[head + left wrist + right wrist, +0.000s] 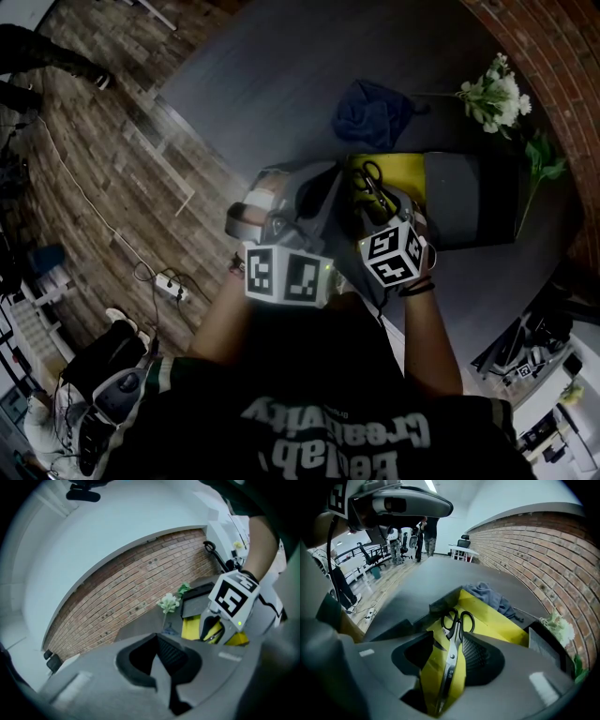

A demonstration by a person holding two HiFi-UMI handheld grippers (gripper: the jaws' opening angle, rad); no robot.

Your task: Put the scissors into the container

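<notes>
The scissors, steel blades with black handles, lie flat on the yellow bottom of the container, handles pointing away from me. My right gripper is tilted down into the container, its jaws open on either side of the blades, and neither pad presses on them. In the left gripper view the container is a yellow box with grey flaps, with the right gripper's marker cube over it. My left gripper hovers just left of the container, jaws together with nothing between them.
A crumpled blue cloth lies behind the container on the dark grey table. White flowers lie at the far right by the brick wall. A dark grey flap spreads to the container's right. Wooden floor with cables lies left.
</notes>
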